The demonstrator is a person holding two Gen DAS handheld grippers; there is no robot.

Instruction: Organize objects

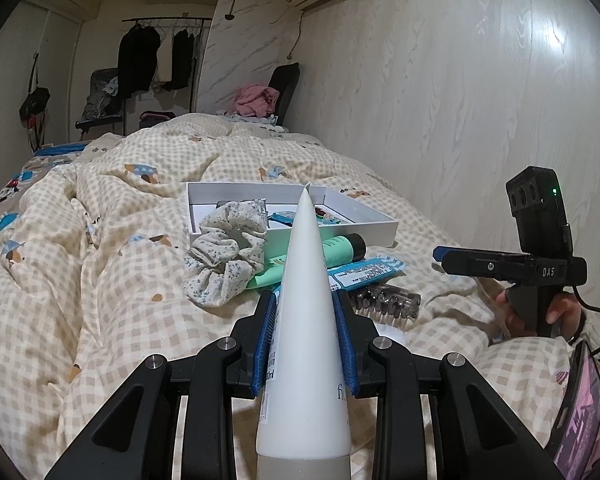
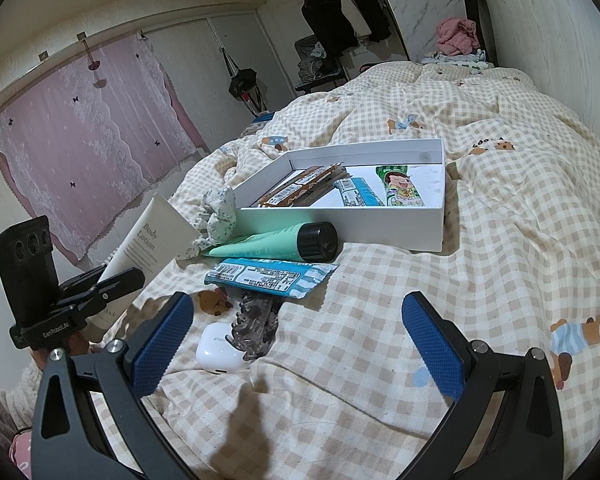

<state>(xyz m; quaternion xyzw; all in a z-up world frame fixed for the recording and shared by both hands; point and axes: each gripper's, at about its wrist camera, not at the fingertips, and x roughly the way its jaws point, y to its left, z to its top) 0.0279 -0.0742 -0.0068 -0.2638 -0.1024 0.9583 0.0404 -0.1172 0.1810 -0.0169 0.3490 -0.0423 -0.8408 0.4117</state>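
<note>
Left gripper pinching lotion tube | right gripper spread, apparently empty

Open checked quilt lies right of the shallow white cardboard box; before its near wall crowd a mint-green black-capped tube, blue snack wrapper and dark hair claw.

White tube, mint tube, checked quilt
</note>
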